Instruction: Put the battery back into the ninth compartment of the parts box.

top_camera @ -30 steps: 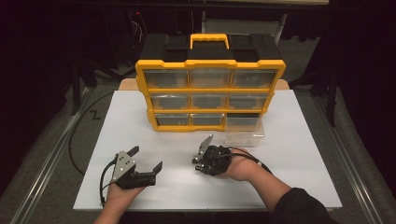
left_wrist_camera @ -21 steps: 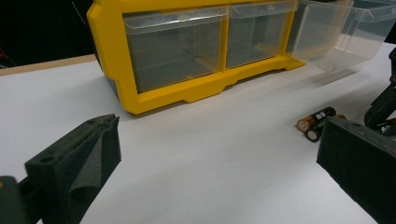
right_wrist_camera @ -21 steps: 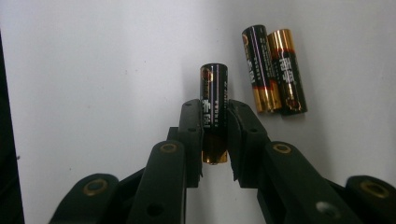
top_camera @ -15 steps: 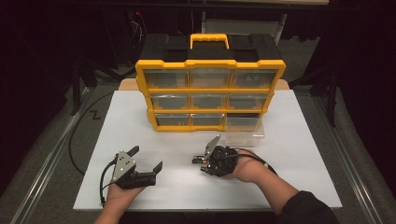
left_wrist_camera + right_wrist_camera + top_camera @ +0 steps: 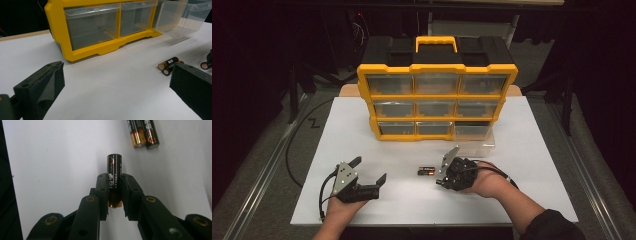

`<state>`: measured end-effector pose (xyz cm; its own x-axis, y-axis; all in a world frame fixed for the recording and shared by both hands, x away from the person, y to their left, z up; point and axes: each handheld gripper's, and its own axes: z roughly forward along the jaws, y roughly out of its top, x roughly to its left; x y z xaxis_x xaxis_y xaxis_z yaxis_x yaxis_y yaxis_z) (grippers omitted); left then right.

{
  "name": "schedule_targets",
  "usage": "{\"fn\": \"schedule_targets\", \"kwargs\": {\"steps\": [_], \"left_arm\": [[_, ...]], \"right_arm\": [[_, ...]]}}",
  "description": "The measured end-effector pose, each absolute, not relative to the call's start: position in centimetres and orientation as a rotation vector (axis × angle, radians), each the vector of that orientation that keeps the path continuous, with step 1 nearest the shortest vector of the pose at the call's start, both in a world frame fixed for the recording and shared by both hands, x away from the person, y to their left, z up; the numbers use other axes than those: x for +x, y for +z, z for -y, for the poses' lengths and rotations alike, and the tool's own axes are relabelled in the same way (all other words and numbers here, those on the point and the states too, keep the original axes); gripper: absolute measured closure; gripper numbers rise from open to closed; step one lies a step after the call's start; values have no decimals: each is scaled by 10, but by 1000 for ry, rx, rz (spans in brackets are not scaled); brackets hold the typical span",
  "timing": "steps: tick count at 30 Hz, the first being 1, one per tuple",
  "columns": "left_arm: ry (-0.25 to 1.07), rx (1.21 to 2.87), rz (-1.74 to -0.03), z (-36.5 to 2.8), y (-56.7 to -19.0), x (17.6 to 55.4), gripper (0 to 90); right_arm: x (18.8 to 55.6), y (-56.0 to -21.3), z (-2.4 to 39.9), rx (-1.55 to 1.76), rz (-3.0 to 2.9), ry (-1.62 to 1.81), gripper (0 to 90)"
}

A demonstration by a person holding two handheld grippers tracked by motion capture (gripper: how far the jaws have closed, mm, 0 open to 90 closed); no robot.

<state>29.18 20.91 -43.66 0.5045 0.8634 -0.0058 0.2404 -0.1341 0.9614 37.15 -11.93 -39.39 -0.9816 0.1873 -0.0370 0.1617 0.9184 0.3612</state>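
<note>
Battery (image 5: 114, 178) clamped between right tool (image 5: 114, 195) jaws

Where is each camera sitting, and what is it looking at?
High view: sits above the table's near edge, looking forward and down at the yellow drawer box; both forearms and both tongs show, left tongs, right tongs.
Left gripper view: rides the left tongs, facing the drawer box; its two open jaws show.
Right gripper view: rides the right tongs, looking down at the white table; its jaws pinch a battery.
Shared: all views show the two loose batteries lying side by side.
</note>
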Motion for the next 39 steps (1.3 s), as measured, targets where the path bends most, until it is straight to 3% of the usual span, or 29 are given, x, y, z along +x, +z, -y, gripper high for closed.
{"fn": "schedule_targets", "kwargs": {"steps": [39], "left_arm": [[714, 1655, -953, -209, -437, 292, 4]], "right_arm": [[375, -378, 178, 371, -2990, 448, 787]]}}
